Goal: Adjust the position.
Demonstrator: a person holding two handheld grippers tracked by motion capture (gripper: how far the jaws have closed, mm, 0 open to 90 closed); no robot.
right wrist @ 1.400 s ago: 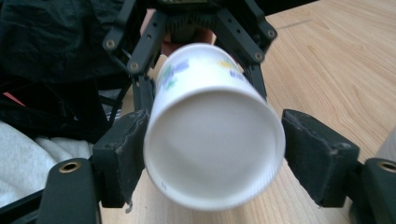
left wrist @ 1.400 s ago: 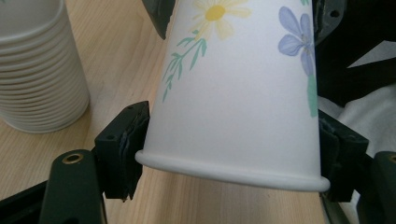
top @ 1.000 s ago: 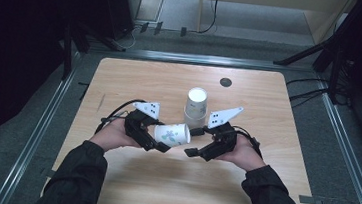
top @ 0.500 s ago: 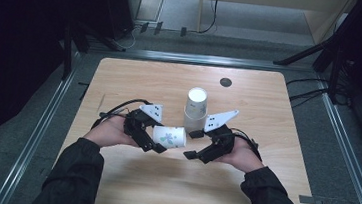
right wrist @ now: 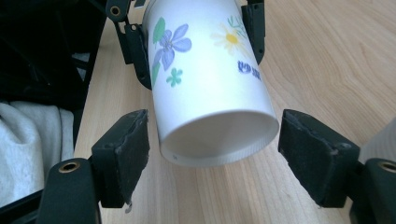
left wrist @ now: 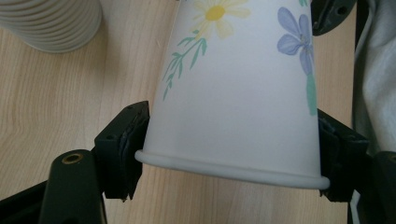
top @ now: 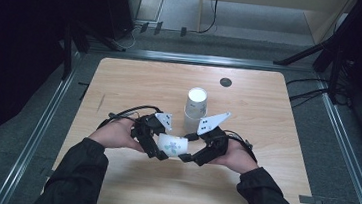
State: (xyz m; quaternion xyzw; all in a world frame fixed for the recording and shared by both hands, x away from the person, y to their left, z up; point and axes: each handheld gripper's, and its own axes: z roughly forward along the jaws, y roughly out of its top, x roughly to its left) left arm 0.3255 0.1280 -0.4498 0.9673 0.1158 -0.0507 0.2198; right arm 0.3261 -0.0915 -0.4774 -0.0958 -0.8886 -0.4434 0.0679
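Observation:
A white paper cup [top: 172, 145] printed with flowers lies on its side just above the wooden table [top: 135, 82]. My left gripper [top: 161, 144] is shut on it; in the left gripper view both pads clamp the flowered cup [left wrist: 233, 93] just above its rolled rim. My right gripper [top: 188, 147] faces it from the right. In the right gripper view its jaws stand open on either side of the cup's base [right wrist: 219, 135], with small gaps showing. My right gripper [right wrist: 215, 154] holds nothing.
A stack of upside-down white cups [top: 196, 103] stands behind the grippers at mid-table, also seen as the ribbed stack [left wrist: 51, 23]. A small dark round disc [top: 225, 81] sits near the far edge. Metal rails and dark floor surround the table.
My left hand has brought the flowered cup a little nearer the table's front edge. The right gripper has stayed about where it was, still at the cup's base.

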